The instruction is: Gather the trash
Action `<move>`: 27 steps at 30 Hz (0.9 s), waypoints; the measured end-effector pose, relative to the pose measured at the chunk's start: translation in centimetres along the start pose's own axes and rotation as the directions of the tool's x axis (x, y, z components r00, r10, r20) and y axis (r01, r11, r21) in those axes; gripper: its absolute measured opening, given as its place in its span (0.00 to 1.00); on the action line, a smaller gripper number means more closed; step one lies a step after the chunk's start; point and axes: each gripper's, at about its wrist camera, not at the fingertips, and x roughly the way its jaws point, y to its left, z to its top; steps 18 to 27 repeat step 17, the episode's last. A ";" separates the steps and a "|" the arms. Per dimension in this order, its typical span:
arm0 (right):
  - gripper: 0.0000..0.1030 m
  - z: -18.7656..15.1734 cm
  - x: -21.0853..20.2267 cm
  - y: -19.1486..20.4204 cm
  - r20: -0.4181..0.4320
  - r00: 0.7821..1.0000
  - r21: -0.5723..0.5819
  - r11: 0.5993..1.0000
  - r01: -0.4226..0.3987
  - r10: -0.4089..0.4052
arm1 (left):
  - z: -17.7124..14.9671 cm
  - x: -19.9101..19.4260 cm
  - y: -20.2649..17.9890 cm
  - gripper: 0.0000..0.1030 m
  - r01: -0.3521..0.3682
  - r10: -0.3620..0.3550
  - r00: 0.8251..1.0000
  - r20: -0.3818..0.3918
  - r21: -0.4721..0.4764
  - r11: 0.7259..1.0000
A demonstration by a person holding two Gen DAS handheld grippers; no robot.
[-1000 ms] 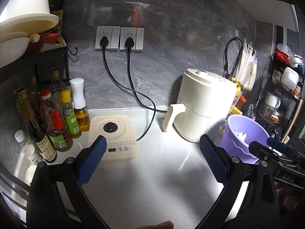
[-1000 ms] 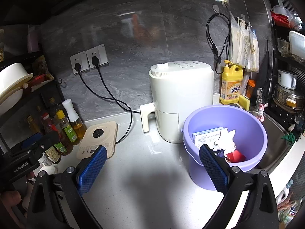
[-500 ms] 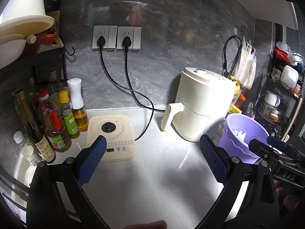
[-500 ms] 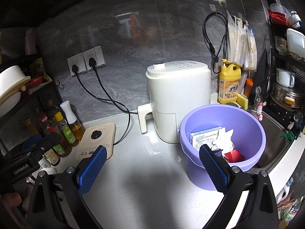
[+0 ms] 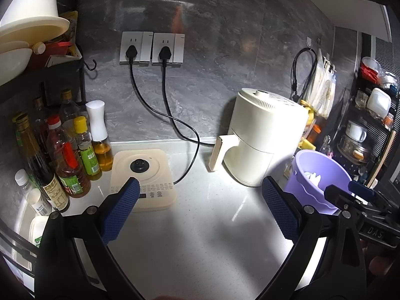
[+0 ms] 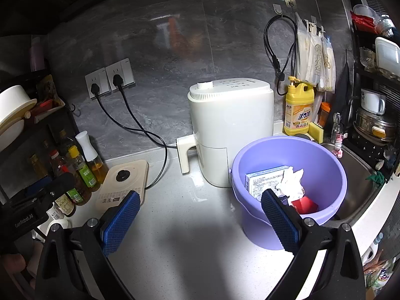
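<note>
Both my jaws stand wide apart and hold nothing: my left gripper (image 5: 198, 208) hangs over bare white countertop (image 5: 200, 237) at the centre of its frame, my right gripper (image 6: 200, 221) likewise, its right pad overlapping the near rim of the purple bucket (image 6: 325, 150) at lower right. The collected trash sits inside that bucket: a pale blue carton (image 6: 265, 180), crumpled white tissue (image 6: 292, 183) and a small red box (image 6: 305, 205). I see no loose rubbish on the counter between the induction hob (image 5: 142, 177) and the air fryer (image 5: 260, 142), though the frame edges are dim, so I judge collecting is probably finished. Next I need to scan for leftovers.
</note>
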 end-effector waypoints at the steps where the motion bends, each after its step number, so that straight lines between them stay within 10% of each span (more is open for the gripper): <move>1: 0.92 0.0 0.0 0.0 0.001 1.000 -0.001 1.000 0.001 -0.001 | 0.0 0.0 0.0 0.94 0.004 -0.004 1.000 0.004 -0.003 1.000; 27: 0.92 0.0 -0.1 -0.2 0.010 1.000 -0.007 1.000 0.007 -0.007 | -0.2 0.4 -0.1 0.94 0.007 -0.007 1.000 -0.013 0.007 1.000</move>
